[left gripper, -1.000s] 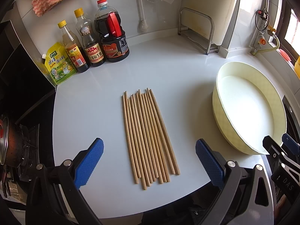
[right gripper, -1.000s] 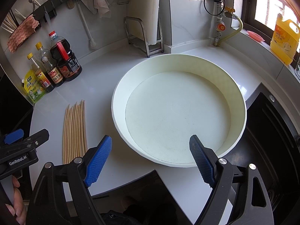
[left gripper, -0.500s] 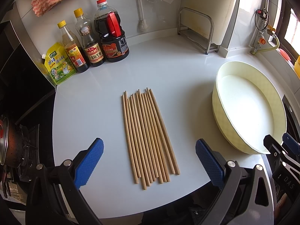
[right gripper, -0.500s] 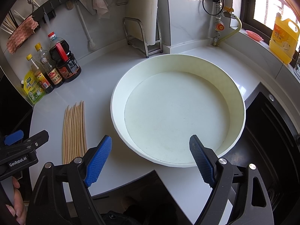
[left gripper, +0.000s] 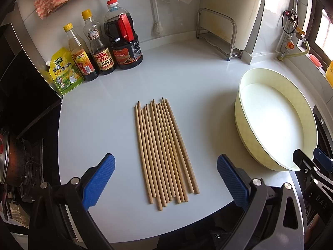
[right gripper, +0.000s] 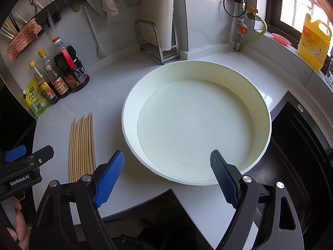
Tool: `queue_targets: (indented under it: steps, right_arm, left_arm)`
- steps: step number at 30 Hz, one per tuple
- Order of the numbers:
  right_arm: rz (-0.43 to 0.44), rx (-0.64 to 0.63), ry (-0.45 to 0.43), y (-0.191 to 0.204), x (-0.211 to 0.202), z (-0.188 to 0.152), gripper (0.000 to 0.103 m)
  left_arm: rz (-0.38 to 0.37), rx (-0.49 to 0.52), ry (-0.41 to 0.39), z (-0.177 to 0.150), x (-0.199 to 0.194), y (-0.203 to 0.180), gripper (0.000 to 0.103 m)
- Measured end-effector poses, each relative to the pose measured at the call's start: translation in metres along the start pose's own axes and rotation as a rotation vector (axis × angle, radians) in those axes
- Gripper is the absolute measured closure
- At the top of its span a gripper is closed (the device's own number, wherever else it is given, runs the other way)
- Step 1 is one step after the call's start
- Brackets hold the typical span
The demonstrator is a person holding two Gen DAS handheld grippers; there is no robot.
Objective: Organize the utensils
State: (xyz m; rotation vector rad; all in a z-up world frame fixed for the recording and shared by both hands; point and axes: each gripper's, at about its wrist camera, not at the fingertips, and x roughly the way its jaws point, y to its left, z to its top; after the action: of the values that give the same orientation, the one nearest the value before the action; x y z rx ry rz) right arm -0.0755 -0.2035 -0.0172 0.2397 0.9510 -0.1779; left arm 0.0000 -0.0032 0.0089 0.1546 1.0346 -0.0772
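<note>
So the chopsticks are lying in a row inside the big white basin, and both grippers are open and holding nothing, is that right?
Not quite. The chopsticks lie in a row on the countertop, beside the white basin, which holds nothing; the left wrist view shows this. The left gripper and right gripper are indeed open and holding nothing.

Tan chopsticks (left gripper: 164,152), cream basin (right gripper: 133,95), white counter (left gripper: 187,79), blue-padded black claws.
</note>
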Motion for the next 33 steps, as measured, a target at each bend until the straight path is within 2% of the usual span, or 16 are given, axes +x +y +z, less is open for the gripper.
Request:
queue_targets:
  steps: [7,15,20,25,29,33]
  right_arm:
    - [0.001,-0.001,0.000,0.001,0.000,-0.001,0.022]
    - [0.046,-0.076,-0.030,0.017,-0.002,0.001,0.022]
    - [0.108,-0.171,-0.031,0.045,0.006,0.002,0.022]
    - [0.156,-0.246,0.000,0.085,0.029,0.003,0.022]
    - [0.197,-0.290,0.033,0.114,0.053,0.003,0.022]
    - [0.203,-0.312,0.083,0.133,0.082,0.000,0.022]
  left_arm:
    - [-0.002,-0.009,-0.003,0.000,0.003,-0.001,0.006]
    - [0.049,-0.124,-0.042,0.003,0.012,0.047,0.006]
    - [0.085,-0.194,-0.018,-0.004,0.029,0.080,0.006]
    - [0.126,-0.181,0.008,-0.012,0.047,0.095,0.006]
    - [0.108,-0.189,0.027,-0.017,0.063,0.105,0.006]
    - [0.086,-0.195,0.039,-0.022,0.078,0.111,0.006]
